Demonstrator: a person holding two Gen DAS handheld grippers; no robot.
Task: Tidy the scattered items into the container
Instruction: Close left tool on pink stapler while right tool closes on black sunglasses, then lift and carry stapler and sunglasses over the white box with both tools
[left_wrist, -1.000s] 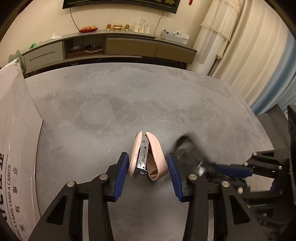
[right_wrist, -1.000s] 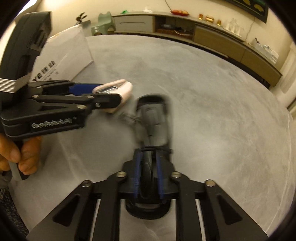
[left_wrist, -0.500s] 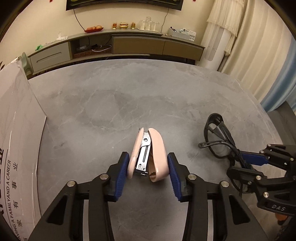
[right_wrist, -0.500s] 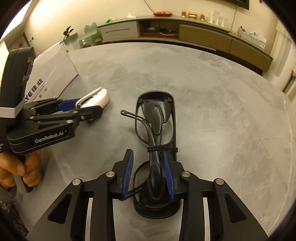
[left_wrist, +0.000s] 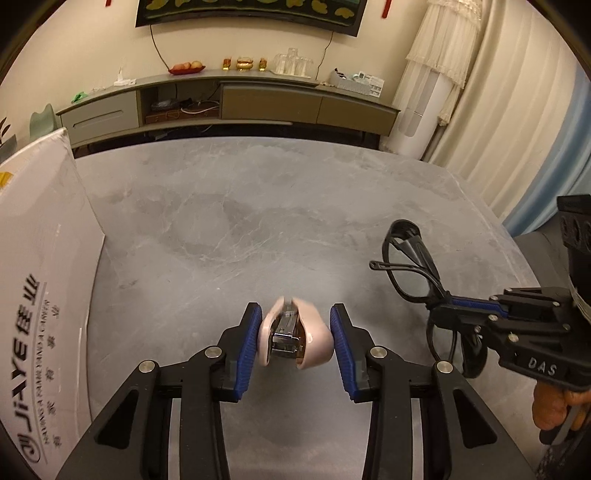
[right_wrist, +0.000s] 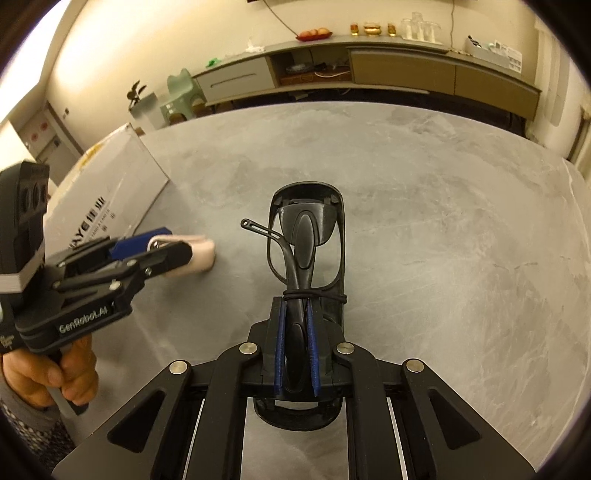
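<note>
A pink stapler (left_wrist: 295, 338) sits end-on between the blue pads of my left gripper (left_wrist: 295, 341), which is shut on it; it looks slightly blurred. In the right wrist view the same stapler (right_wrist: 194, 254) sticks out of the left gripper (right_wrist: 159, 243) just above the table. My right gripper (right_wrist: 295, 325) is shut on folded black glasses (right_wrist: 306, 236) bound with a thin band. The left wrist view shows those glasses (left_wrist: 410, 266) in the right gripper (left_wrist: 441, 306) at right. A white cardboard box (left_wrist: 37, 277) (right_wrist: 103, 199) stands at the left.
The grey marble table (left_wrist: 258, 221) stretches ahead, and its edge curves off at the right. A long sideboard (left_wrist: 258, 103) with small items lines the back wall. A hand (right_wrist: 55, 373) holds the left gripper's handle.
The right gripper's pads have closed tight on the glasses. The left gripper has tipped upward with the stapler, which is now seen end-on and blurred.
</note>
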